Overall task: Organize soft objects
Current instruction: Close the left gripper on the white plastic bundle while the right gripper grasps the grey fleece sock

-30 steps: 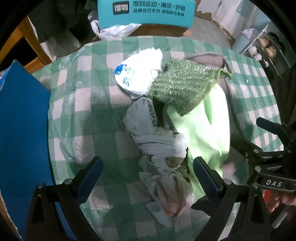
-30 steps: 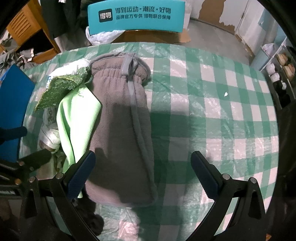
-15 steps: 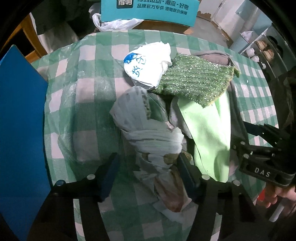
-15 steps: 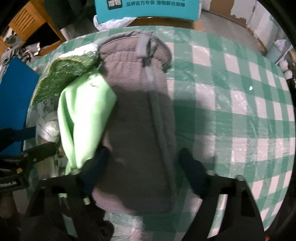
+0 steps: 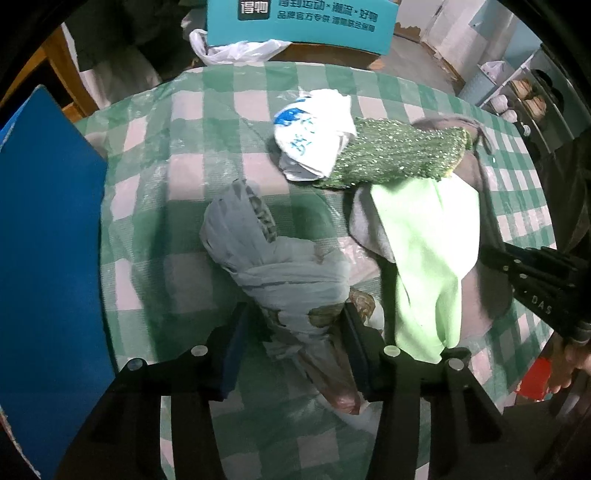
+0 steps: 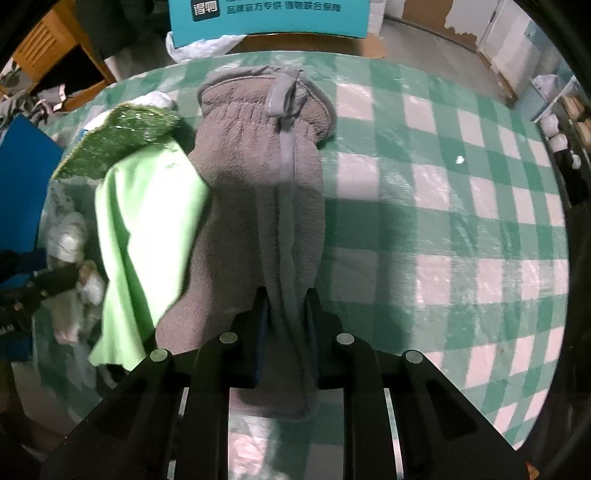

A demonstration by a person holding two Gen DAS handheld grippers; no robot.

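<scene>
A knotted grey-white plastic bag bundle [image 5: 288, 273] lies on the green checked table [image 6: 443, 221]. My left gripper [image 5: 295, 332] points down over it. Its jaws are closing, and both pads squeeze the bundle's lower part. My right gripper [image 6: 286, 321] is also closing, pinched on the near end of a long grey fleece piece [image 6: 258, 166], which bunches between the pads. A light green cloth [image 6: 147, 221] drapes over the fleece's left side. A sparkly green cloth [image 5: 395, 155] and a white bag with blue print [image 5: 314, 136] lie beyond.
A blue board [image 5: 48, 240] stands along the table's left edge. A teal box [image 5: 303, 22] and a white plastic bag [image 5: 236, 48] sit behind the table. Shelves [image 5: 524, 96] are at the far right. A hand [image 5: 569, 362] holds the right gripper's handle.
Both grippers went from wide open to closed in. The left now straddles and squeezes the knotted bag. The right has pinched the grey fleece, which is gathered up.
</scene>
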